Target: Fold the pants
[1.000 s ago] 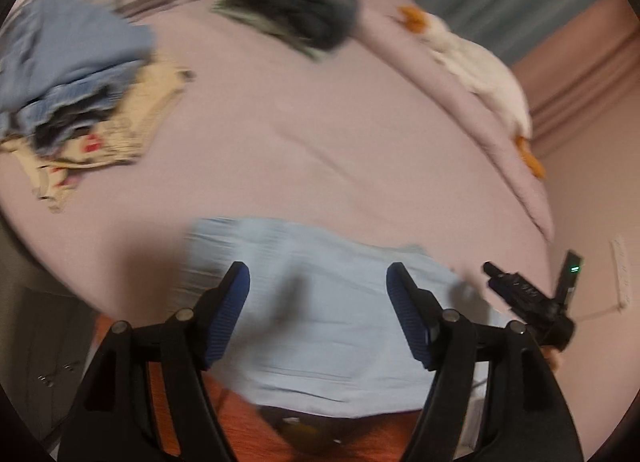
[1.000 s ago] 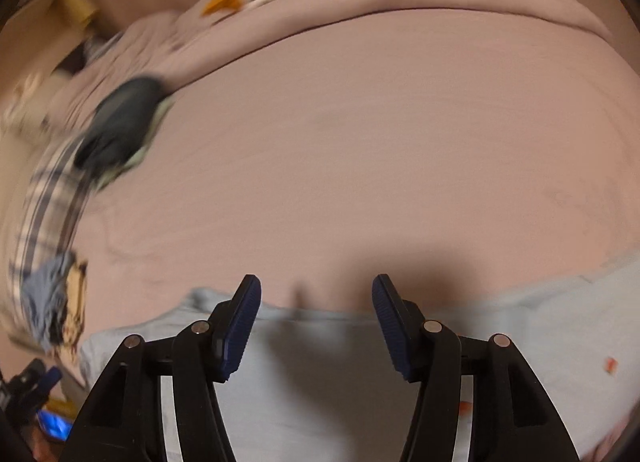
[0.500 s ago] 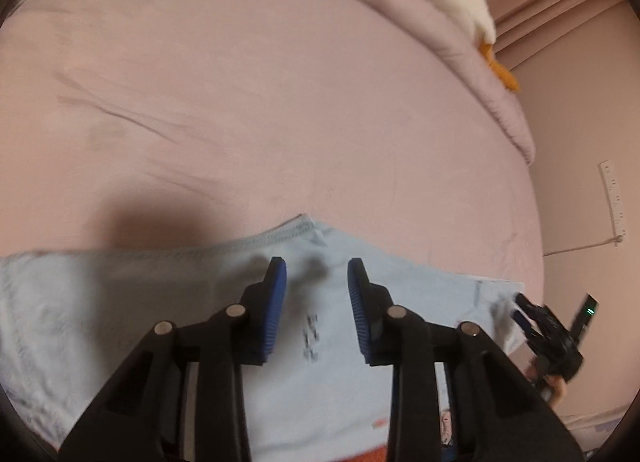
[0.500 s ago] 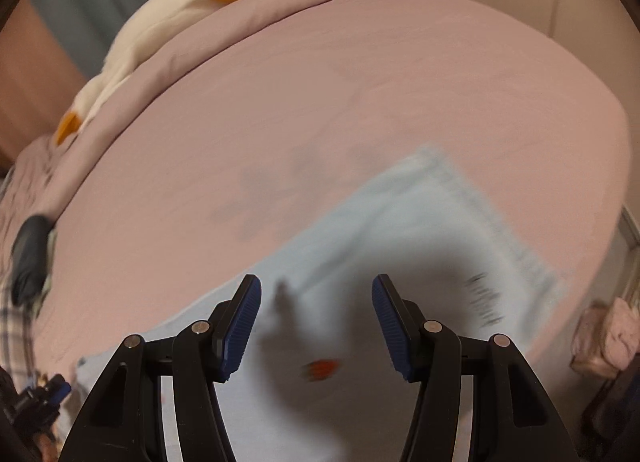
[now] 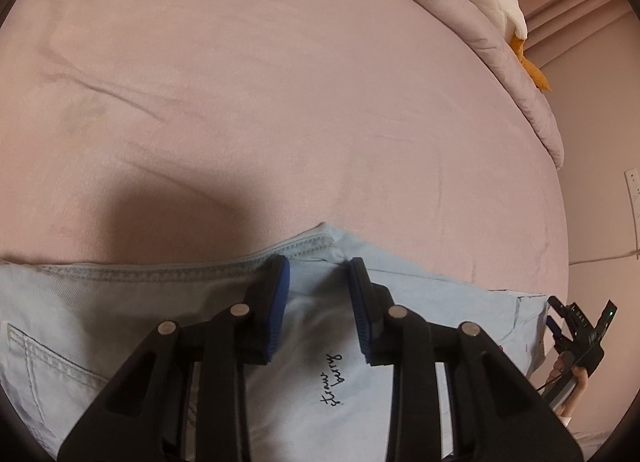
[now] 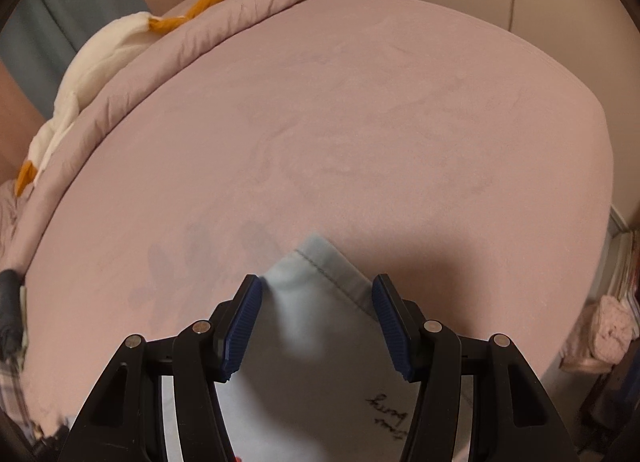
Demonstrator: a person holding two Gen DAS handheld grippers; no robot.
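Light blue pants (image 5: 420,342) flat on pink bed (image 5: 280,102). Left gripper (image 5: 318,274) half open over crotch seam; right gripper (image 6: 316,294) wide open over corner.

dim warm light | soft shadows on bed (image 5: 320,82) | fisheye-warped edges

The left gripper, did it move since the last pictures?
Yes. The left gripper has come down closer to the light blue pants on the pink bed, and its jaws have narrowed around the crotch corner.
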